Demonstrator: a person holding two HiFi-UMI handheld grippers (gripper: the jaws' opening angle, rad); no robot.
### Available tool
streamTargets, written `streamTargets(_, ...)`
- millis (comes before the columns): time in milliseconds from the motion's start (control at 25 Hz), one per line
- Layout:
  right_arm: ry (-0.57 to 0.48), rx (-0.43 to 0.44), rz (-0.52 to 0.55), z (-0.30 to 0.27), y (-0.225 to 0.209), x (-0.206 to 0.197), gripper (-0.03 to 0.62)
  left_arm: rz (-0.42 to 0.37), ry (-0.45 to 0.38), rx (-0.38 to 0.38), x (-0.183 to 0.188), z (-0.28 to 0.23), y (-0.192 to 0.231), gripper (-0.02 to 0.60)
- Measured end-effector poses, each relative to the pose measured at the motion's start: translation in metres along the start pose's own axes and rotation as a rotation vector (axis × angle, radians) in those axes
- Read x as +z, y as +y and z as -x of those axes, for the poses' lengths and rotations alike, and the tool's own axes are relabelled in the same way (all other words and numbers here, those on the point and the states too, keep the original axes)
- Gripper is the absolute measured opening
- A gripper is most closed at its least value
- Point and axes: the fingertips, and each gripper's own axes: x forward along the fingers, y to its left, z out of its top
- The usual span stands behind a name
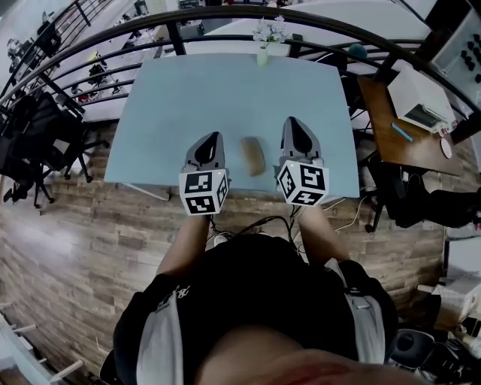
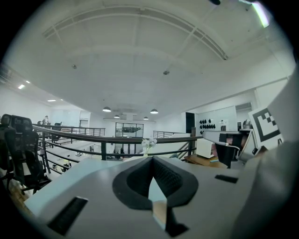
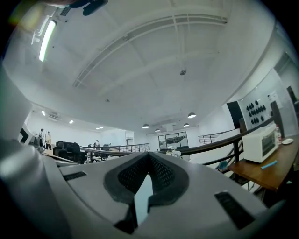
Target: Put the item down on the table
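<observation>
Brown and oval, the item (image 1: 252, 156) lies flat on the pale blue table (image 1: 188, 98), close to its near edge. It sits between the 2 grippers and touches neither. The left gripper (image 1: 213, 137) has its jaws pressed together with nothing in them. The right gripper (image 1: 294, 122) is likewise closed tight and empty. Judged from this, the put-down looks done.

The main risk is a sideways nudge. Both grippers hang just beside the item, so either one swinging inward as it pulls away could push the item. With the edge so near, a push toward the person could send it to the wood floor (image 1: 90, 248). Lifting straight up and back would avoid that.

Nothing else crowds the near part of the table. A small vase of white flowers (image 1: 267, 37) stands at the far edge, well apart from the item. A dark railing (image 1: 225, 19) curves behind it. Black office chairs (image 1: 37, 143) stand to the left, and a wooden desk (image 1: 398, 128) with a white appliance (image 1: 417, 101) stands to the right. Cables (image 1: 255, 225) trail under the near edge.
</observation>
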Motion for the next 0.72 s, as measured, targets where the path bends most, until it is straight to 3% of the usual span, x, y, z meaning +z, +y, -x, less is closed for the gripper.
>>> streamTargets(360,0.004,-0.024,-0.002,0.003,-0.006,0.001,0.002,-0.009,0.001,-0.006,0.002,0.0,-0.005,0.008)
streamTargets(720,0.003,0.006,-0.011,0.005,-0.009,-0.002,0.002,-0.017,-0.001,-0.003,0.003,0.0,-0.014,0.008)
